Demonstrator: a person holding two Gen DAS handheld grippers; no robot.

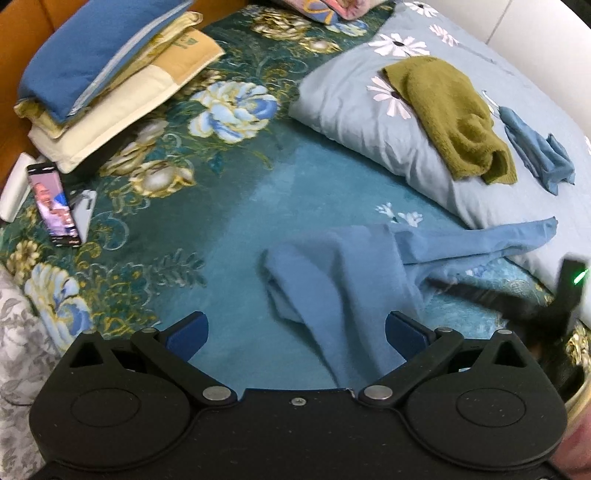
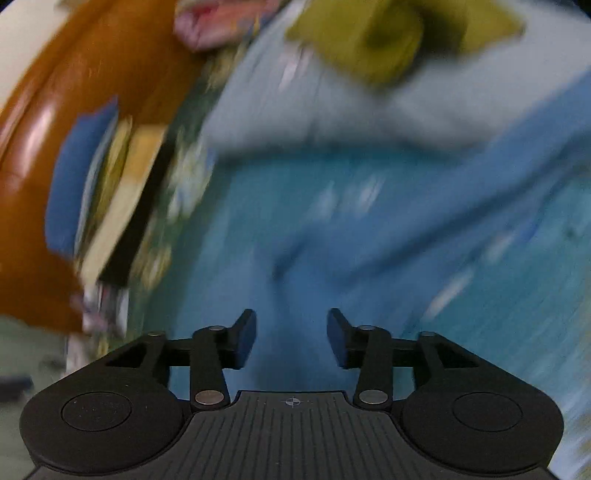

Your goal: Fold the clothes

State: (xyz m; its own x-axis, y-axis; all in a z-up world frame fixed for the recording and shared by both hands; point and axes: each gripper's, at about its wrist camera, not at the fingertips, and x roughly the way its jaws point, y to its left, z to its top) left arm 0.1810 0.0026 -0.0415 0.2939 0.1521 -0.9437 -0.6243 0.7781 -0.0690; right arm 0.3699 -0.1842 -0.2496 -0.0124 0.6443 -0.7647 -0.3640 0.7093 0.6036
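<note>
A light blue garment [image 1: 354,273] lies crumpled on the teal floral bedspread [image 1: 229,206], one long part stretching right toward the pillow. My left gripper [image 1: 295,332] is open and empty just above the garment's near end. The right wrist view is motion-blurred; my right gripper [image 2: 291,336] is open and empty over the blue garment [image 2: 369,221]. Part of the right gripper body [image 1: 569,291] shows at the left view's right edge. An olive green garment [image 1: 454,118] and a small blue cloth [image 1: 539,151] lie on the pale blue pillow [image 1: 351,103].
A stack of folded bedding [image 1: 103,77] sits at the back left against the orange headboard [image 2: 55,147]. A phone [image 1: 53,205] with a lit screen lies on the bedspread at left. A pink patterned item [image 1: 332,7] lies at the far edge.
</note>
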